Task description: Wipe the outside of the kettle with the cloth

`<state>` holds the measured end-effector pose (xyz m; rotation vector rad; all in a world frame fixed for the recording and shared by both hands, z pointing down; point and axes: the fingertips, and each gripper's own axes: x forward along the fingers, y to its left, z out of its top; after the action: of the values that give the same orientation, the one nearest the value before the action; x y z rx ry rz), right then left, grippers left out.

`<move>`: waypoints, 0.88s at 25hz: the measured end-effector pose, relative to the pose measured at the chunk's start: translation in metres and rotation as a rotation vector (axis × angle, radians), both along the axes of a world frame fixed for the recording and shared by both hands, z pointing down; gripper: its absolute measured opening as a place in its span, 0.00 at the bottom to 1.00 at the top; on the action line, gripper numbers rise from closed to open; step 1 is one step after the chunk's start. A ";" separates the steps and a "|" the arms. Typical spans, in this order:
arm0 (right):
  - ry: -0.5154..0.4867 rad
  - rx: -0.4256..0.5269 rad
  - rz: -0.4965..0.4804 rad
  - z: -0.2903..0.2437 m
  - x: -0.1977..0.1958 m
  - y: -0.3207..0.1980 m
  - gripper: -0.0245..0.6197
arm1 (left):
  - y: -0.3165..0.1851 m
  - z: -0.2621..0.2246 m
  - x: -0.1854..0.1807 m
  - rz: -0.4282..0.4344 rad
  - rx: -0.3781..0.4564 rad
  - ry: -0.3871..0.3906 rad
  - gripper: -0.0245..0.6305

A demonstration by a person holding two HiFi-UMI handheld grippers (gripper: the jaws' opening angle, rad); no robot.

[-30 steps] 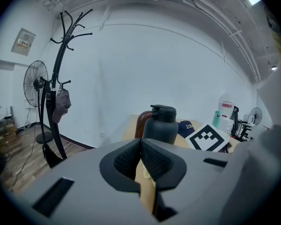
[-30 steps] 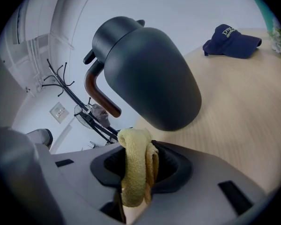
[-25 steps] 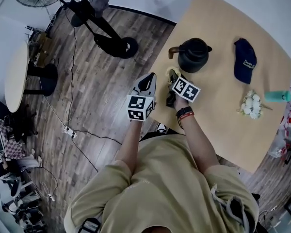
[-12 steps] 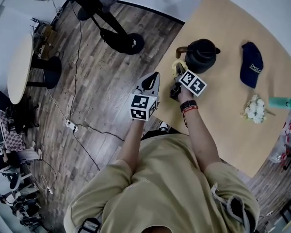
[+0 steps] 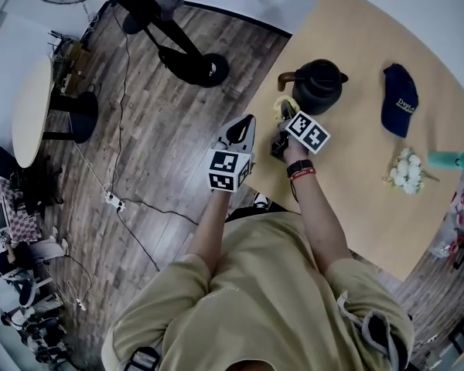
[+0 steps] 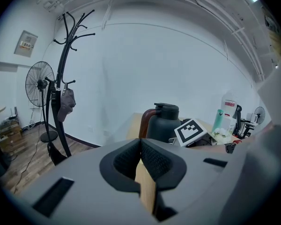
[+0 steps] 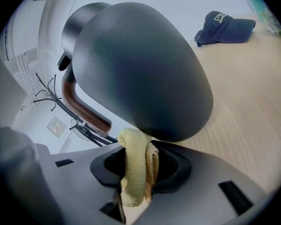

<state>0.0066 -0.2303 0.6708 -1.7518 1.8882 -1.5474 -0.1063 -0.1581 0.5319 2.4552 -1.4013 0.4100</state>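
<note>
We see the matte black kettle (image 5: 319, 86), round-bellied with a curved brown handle, standing on the bench (image 5: 371, 184) near its edge. Our right tongs (image 7: 139, 165) pinch the folded yellow cloth (image 7: 133, 182), which touches the kettle's lower side. Our left tongs (image 6: 141, 163) are closed and empty.

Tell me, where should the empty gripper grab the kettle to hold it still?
Grab the brown handle, I'd say. It's a thin curved bar sticking out of the kettle on the side nearest the left gripper, so come in from that side. The kettle's body is round, smooth and probably too wide for the jaws.
</note>
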 end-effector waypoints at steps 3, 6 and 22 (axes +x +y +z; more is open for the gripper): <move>-0.002 0.000 -0.001 0.000 0.002 0.003 0.25 | -0.001 0.000 0.003 0.006 0.000 -0.001 0.07; 0.045 0.012 -0.027 -0.003 0.004 0.006 0.25 | -0.001 -0.001 0.009 0.016 0.001 0.001 0.07; 0.025 0.029 -0.067 -0.006 0.024 0.030 0.25 | 0.005 0.002 0.046 0.081 -0.007 0.005 0.07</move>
<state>0.0306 -0.1999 0.6648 -1.7205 1.9897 -1.5191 -0.0607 -0.1529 0.5343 2.5116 -1.2995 0.4262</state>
